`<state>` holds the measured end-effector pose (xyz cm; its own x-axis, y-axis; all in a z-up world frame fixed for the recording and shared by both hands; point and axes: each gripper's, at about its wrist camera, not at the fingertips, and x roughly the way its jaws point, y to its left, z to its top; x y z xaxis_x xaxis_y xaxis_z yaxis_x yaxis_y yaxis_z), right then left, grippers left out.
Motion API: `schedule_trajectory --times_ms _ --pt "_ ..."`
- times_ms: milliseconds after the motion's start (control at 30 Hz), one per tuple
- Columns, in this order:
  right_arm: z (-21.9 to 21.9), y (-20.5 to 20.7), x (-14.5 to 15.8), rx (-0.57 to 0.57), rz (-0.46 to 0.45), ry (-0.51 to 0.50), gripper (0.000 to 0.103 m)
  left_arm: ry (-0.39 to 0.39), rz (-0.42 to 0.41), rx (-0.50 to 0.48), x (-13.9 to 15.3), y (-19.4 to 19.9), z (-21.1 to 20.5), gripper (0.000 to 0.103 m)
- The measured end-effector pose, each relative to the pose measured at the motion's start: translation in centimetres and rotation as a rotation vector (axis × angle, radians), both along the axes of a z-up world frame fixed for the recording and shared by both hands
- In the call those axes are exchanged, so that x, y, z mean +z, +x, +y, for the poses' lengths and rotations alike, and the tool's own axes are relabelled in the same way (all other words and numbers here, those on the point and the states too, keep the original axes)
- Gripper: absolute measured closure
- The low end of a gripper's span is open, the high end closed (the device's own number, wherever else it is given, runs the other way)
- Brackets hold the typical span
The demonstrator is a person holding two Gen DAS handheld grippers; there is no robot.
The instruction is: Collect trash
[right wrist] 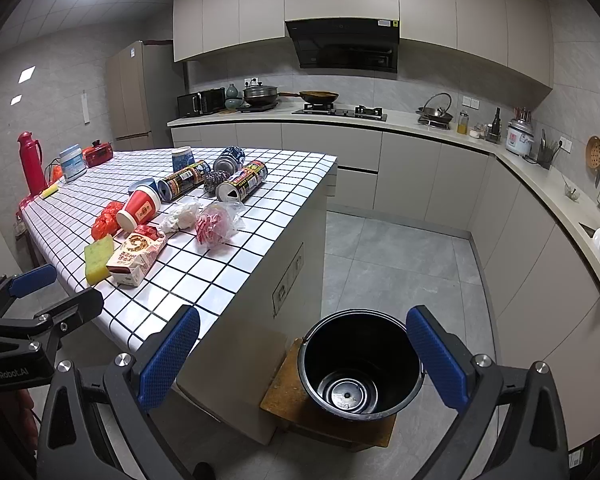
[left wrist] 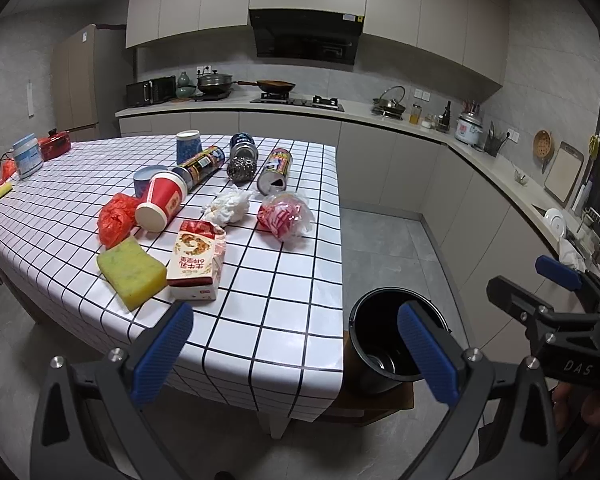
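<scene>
Trash lies on the checked table (left wrist: 284, 320): a milk carton (left wrist: 198, 258), a yellow sponge (left wrist: 131, 272), a red paper cup (left wrist: 162, 200), a red plastic bag (left wrist: 116, 218), a white tissue wad (left wrist: 228, 206), a red-and-white wrapper bag (left wrist: 286, 216), and two cans (left wrist: 276, 170). An empty black bin (right wrist: 360, 364) stands on a low wooden stool beside the table. My left gripper (left wrist: 296, 354) is open and empty before the table's near edge. My right gripper (right wrist: 302, 362) is open and empty above the bin.
A red thermos (right wrist: 31, 162), a white tub (right wrist: 73, 167) and a small red pot (right wrist: 98, 153) stand at the table's far left. Kitchen counters (right wrist: 540, 172) with stove, pots and rice cooker run along the back and right. Grey floor (right wrist: 400, 264) lies between.
</scene>
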<state>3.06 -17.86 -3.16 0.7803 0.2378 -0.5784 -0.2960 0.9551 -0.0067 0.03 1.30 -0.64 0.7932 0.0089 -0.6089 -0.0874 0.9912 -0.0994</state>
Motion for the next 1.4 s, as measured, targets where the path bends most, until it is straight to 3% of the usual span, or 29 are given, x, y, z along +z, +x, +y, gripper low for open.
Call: schedule_trajectory --times_ms 267,533,733,867,1033,1400 --pt "-0.3 -0.1 0.0 -0.004 0.006 0.013 0.0 -0.01 0.001 -0.002 0.0 0.0 -0.1 0.0" --pt "0.1 1.2 -1.2 0.045 0.068 0.053 0.0 -0.025 0.011 0.03 -0.5 0.0 1.1 0.0" --pt "2.3 3.2 -1.9 0.092 0.1 0.048 0.0 -0.053 0.034 0.119 -1.3 0.1 5.2 0.0" --pt "4.0 5.8 -2.9 0.104 0.171 0.078 0.0 -0.046 0.066 0.189 -2.4 0.9 9.1 0.0" --pt "6.7 8.2 -2.8 0.119 0.162 0.051 0.0 -0.064 0.082 0.268 -3.8 3.3 13.8 0.001" --pt "12.7 13.7 -3.2 0.096 0.141 -0.02 0.0 -0.121 0.146 0.284 -6.6 9.0 18.5 0.006"
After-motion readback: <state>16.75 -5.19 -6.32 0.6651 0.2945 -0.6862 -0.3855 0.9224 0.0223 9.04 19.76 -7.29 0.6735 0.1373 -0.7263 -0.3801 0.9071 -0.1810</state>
